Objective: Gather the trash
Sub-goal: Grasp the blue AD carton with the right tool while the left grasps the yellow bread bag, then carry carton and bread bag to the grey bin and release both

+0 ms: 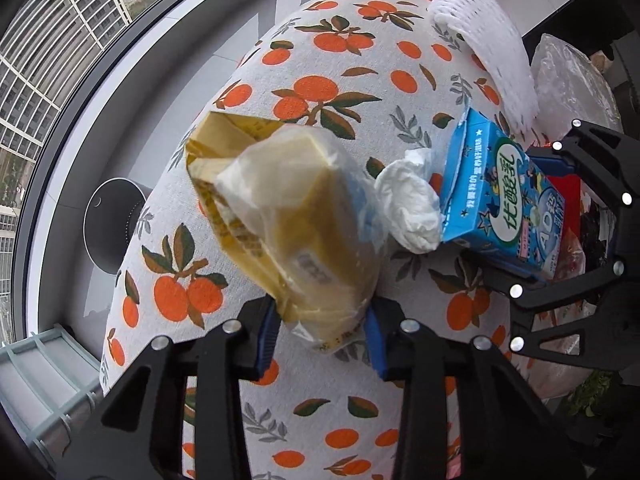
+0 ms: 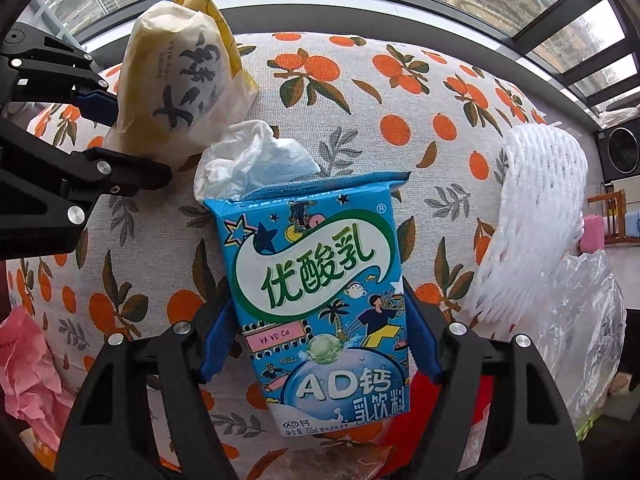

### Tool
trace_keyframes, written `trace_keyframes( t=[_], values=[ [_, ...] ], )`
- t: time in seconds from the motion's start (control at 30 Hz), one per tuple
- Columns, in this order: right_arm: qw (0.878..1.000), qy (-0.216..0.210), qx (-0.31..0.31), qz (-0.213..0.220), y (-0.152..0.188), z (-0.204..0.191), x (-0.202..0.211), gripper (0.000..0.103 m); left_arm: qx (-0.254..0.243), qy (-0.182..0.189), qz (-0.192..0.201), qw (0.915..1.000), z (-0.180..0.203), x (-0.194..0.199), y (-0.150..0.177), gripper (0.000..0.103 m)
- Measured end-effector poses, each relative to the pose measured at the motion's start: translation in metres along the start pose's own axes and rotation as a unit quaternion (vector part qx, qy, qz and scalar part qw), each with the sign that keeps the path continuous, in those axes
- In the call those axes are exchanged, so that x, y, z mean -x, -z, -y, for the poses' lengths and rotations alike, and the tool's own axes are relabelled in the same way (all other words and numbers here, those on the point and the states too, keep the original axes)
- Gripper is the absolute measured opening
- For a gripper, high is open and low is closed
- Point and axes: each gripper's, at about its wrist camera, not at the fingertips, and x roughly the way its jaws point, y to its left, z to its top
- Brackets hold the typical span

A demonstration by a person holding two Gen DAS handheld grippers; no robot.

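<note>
The yellow wrapper (image 1: 296, 232) is blurred at frame centre, its print unreadable. The pink bag (image 2: 28, 376) is cut off at the lower left edge.

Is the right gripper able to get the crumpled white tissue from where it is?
Probably not right now. The right gripper has the blue milk carton between its fingers, and the crumpled white tissue lies just beyond the carton's top, so the carton blocks it.
</note>
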Motion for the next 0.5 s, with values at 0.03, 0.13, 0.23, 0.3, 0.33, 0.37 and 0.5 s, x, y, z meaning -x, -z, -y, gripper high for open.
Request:
trace_keyframes(
  t=[0.03,0.13,0.23,0.3,0.33,0.37,0.5],
  values=[
    [1.0,-0.008,-0.004,0.001,-0.001,0.0,0.002,0.069,-0.001,-0.003,0.004,1.0,-0.001,0.001,0.0,0.028],
    [1.0,-0.017,-0.012,0.006,-0.002,-0.003,0.008,0.067,0.003,-0.008,0.012,0.9999,-0.007,0.006,0.0,0.026],
    [0.999,-0.022,-0.027,0.011,-0.005,-0.005,0.017,0.067,0.005,-0.012,0.019,0.9997,-0.016,0.015,0.003,0.026],
    [0.999,-0.024,-0.038,0.016,-0.005,-0.007,0.024,0.067,0.003,-0.016,0.026,0.9995,-0.021,0.023,0.009,0.026],
    [0.999,-0.024,-0.042,0.019,-0.005,-0.008,0.029,0.067,0.003,-0.02,0.03,0.9994,-0.024,0.028,0.013,0.026],
    [0.998,-0.025,-0.047,0.021,-0.004,-0.01,0.034,0.067,0.004,-0.022,0.033,0.9992,-0.028,0.035,0.018,0.026],
    [0.997,-0.026,-0.06,0.034,-0.004,-0.016,0.057,0.067,0.014,-0.032,0.054,0.9979,-0.046,0.064,0.039,0.026]
  ],
)
